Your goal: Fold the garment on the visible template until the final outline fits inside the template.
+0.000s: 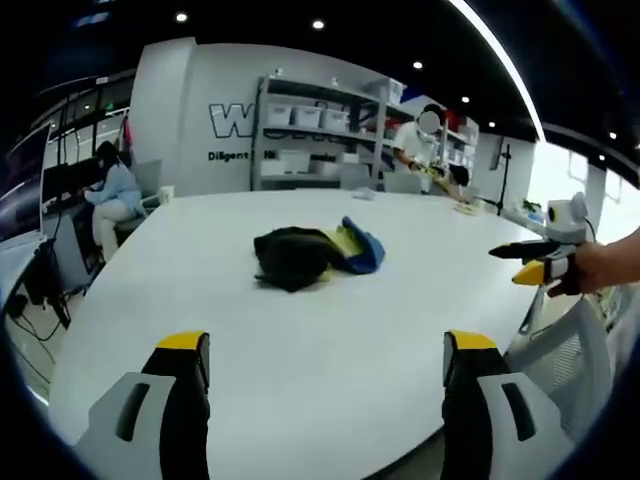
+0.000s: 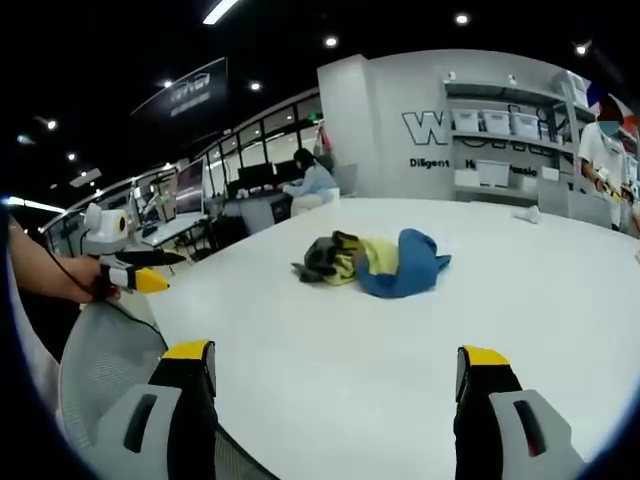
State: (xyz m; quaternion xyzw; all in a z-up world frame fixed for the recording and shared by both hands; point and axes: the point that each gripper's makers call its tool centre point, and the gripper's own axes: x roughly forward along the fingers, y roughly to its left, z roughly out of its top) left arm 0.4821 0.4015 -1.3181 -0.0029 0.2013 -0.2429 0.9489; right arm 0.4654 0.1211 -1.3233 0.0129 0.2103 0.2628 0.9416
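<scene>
In the left gripper view we look out over the white table, and our left gripper rises from the bottom of the frame with its yellow-tipped jaws spread wide, nothing between them. The garment lies crumpled in a heap near the middle of the frame, well apart from our jaws: black cloth on its left side, yellow and blue on its right. At the right edge we see the right gripper held in a hand off the table's edge, above a mesh chair; whether its jaws are parted we cannot tell here.

In the right gripper view our right gripper also stands wide open and empty at the bottom. The garment sits just above centre, blue bulk to the right, dark cloth to the left. At the left edge the left gripper hovers over the chair.
</scene>
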